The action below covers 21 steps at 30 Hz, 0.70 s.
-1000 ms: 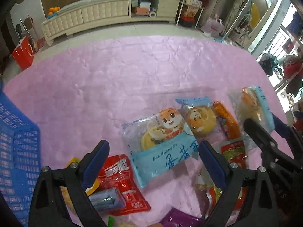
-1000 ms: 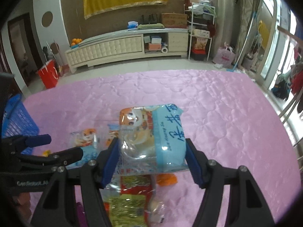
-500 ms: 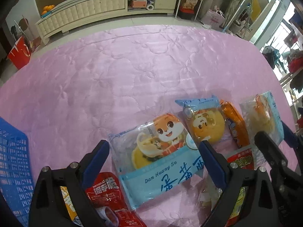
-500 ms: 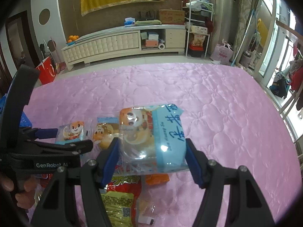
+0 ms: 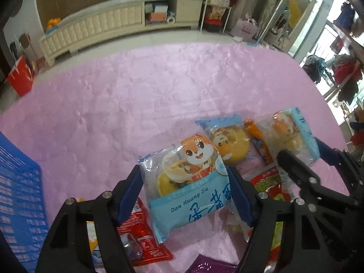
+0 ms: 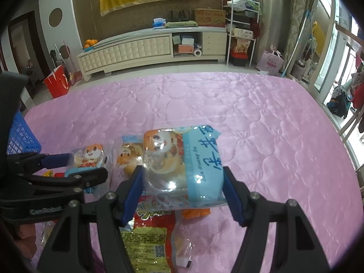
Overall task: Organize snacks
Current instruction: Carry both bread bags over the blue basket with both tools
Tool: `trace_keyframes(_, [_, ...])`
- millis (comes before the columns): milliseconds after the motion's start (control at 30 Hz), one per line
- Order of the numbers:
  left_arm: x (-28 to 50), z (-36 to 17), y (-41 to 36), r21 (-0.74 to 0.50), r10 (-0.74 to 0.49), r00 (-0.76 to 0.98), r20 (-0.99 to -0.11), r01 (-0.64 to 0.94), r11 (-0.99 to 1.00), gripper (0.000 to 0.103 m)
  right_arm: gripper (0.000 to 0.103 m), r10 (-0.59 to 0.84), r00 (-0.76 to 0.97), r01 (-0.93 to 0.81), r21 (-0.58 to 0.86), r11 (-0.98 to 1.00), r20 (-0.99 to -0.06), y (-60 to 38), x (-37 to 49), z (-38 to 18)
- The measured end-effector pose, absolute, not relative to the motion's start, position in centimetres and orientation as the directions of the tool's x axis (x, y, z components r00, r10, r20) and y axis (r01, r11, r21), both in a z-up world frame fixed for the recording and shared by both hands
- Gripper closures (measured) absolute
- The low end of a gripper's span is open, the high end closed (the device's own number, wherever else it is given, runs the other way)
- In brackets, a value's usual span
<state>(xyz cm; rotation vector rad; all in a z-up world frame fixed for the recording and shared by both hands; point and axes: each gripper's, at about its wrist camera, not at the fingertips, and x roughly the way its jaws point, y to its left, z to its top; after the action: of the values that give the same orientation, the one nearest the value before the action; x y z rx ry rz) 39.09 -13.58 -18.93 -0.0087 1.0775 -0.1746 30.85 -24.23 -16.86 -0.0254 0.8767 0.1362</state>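
Note:
My left gripper (image 5: 185,191) is shut on a blue egg-yolk pastry pack with a cartoon squirrel (image 5: 188,182), its fingers pressed on both sides. My right gripper (image 6: 184,191) is shut on a second pack of the same kind (image 6: 182,166), held above the pink quilt; it also shows in the left wrist view (image 5: 289,132). A third small pastry pack (image 5: 225,141) lies between them. A blue basket (image 5: 16,200) stands at the left. The left gripper (image 6: 75,168) and its pack (image 6: 87,159) show at the left of the right wrist view.
Red and yellow snack bags (image 6: 147,234), an orange pack (image 5: 257,141), a red pouch (image 5: 141,234) and a purple pack (image 5: 209,266) lie near the front of the pink quilt (image 6: 261,125). A white cabinet (image 6: 147,47) stands beyond.
My left gripper moved forward around the squirrel pastry pack and closed on it. My right gripper kept hold of its pack and hardly moved.

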Motion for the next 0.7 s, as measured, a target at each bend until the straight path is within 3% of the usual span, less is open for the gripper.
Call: trace_keyframes(700, [27.9, -7.3, -4.7, -0.098, -0.152, 0.628, -0.763, 0.120, 0.988, 0.032, 0.032, 0.181, 0.694, -0.209, 0.046, 0.977, -0.696, -17.8, 25.0, -6.9])
